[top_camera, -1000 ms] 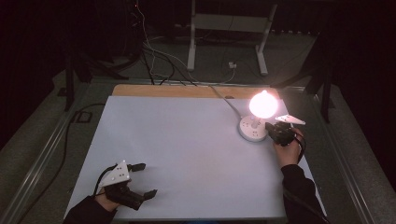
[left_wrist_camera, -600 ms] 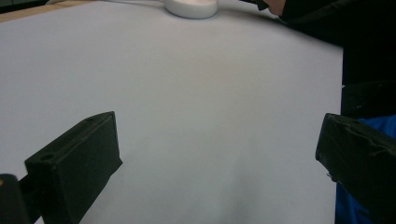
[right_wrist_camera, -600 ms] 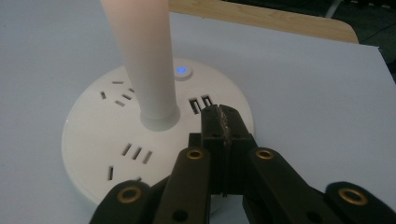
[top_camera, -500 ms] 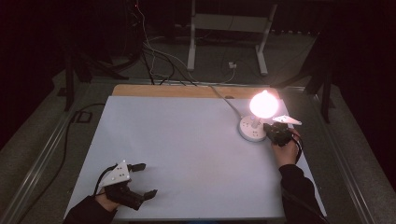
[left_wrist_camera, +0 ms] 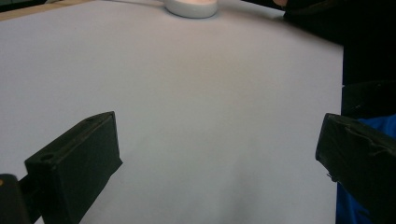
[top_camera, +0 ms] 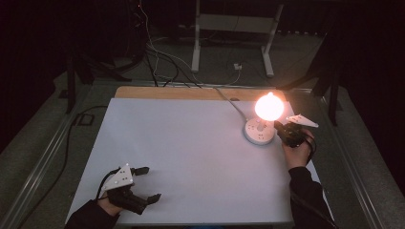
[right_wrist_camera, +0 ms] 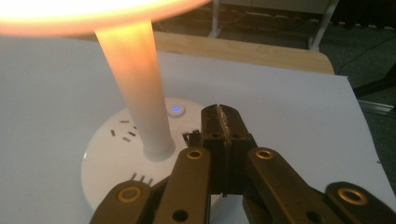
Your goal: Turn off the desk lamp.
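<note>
Darkness is surrounding the white table (top_camera: 191,157), and the glow is coming from a lit lamp (top_camera: 268,107) standing on a round white base (top_camera: 258,132) toward the far right of the surface. The right gripper (top_camera: 282,132) is hovering just beside that base on its right side, its jaws pressed together with nothing between them. In the right gripper view the closed tips (right_wrist_camera: 223,122) are sitting over the base's rim, near a small blue-lit button (right_wrist_camera: 176,109) beside the glowing stem (right_wrist_camera: 135,79). Whether the tips are touching the base is hard to tell.

The left gripper (top_camera: 143,183) is resting at the near left corner, well apart from the lamp, with its jaws spread wide and holding nothing.

Judging by this, the step in hand is working the lamp's switch. The next move is probably calling for a small, careful push with the closed tips onto the button, without shoving the base or knocking the stem.
</note>
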